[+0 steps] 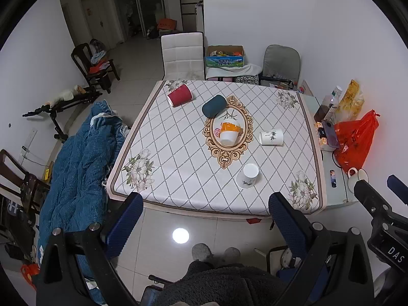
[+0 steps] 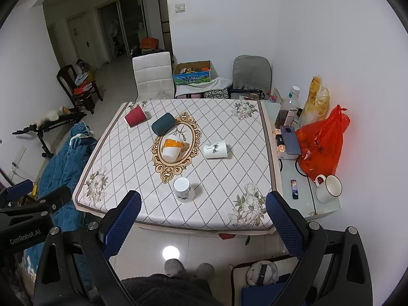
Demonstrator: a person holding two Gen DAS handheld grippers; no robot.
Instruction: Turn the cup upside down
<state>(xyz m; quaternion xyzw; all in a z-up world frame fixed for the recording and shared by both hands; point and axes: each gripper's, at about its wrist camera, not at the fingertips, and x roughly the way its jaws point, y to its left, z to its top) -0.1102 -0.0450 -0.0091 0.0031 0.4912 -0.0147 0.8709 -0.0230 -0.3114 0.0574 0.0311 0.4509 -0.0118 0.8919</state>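
Both my claws hang wide, empty, short of table (image 2: 122,178): left gripper (image 1: 205,214), right gripper (image 2: 202,210). Nearest white cup (image 2: 183,190) already stands mouth-down; bamboo-print cup (image 2: 215,149) lies sideways. Risk: light sideways cups roll when nudged; loose grip slips mid-flip.

The left gripper (image 1: 205,204) is hanging up in the air with its two blue fingers (image 1: 125,219) spread wide apart. The right gripper (image 2: 202,204) is hanging beside it, its own blue fingers (image 2: 283,219) spread wide too (nothing is sitting between either pair). Both are pointing forward and a bit down.
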